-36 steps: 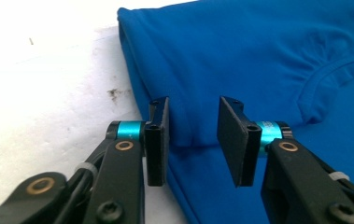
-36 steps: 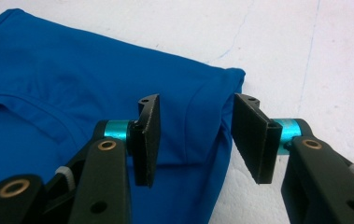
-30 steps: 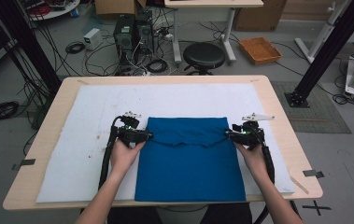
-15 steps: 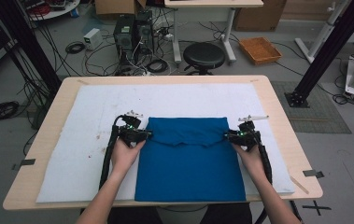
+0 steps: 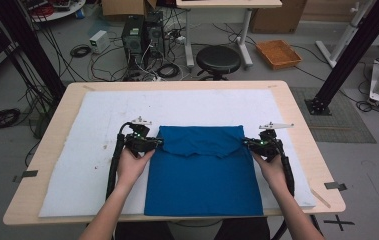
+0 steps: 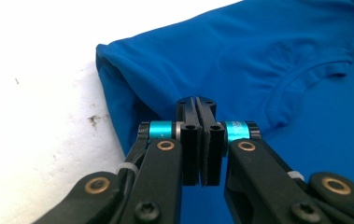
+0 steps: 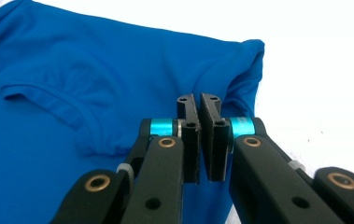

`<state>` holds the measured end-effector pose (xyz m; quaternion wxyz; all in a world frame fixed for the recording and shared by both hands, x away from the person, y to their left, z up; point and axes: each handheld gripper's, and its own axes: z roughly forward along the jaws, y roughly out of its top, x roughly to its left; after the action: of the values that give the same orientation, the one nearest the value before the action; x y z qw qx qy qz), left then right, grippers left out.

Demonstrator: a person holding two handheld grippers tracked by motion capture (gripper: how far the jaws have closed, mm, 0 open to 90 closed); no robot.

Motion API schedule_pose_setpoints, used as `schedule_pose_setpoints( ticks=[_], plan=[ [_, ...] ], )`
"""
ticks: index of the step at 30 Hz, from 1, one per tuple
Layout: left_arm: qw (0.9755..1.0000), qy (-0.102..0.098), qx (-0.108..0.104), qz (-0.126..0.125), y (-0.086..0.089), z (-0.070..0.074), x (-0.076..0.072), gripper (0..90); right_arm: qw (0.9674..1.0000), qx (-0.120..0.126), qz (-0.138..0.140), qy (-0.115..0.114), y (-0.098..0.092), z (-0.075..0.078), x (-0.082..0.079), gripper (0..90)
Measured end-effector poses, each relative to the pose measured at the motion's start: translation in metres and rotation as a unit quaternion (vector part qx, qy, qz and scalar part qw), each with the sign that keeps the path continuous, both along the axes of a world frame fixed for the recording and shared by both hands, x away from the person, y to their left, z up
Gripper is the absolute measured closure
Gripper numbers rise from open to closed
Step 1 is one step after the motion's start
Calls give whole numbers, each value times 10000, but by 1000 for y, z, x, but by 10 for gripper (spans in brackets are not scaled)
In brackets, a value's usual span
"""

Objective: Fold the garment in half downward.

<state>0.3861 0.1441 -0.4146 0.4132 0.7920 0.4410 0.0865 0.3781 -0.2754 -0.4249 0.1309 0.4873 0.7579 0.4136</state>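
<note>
Your blue shirt [image 5: 202, 172] lies flat on the white sheet [image 5: 97, 120] that covers the wooden table [image 5: 307, 125], near the front edge, with its top part folded down so the collar shows. Your left gripper [image 5: 158, 142] is at the shirt's left edge, just under the fold. Its 2 jaws are pressed together, but you cannot tell if cloth is between them. Your right gripper [image 5: 246, 143] is at the right edge, and its jaws have just been closing; only a thin gap is left.
</note>
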Motion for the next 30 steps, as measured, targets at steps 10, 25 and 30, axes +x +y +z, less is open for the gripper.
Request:
schedule_pose_setpoints(
  ticks=[10, 25, 30],
  plan=[
    [9995, -76, -201, -226, 9, 15, -23, 885, 9995, 193, 226, -104, -5, 13, -21, 880],
    [9954, -9, -453, -849, 17, 27, -90, 885, 9969, 159, 698, -317, -18, 28, -90, 884],
    [9930, 89, -586, -1021, 21, 28, -112, 885, 9956, 140, 869, -330, -20, 30, -118, 884]
  ],
)
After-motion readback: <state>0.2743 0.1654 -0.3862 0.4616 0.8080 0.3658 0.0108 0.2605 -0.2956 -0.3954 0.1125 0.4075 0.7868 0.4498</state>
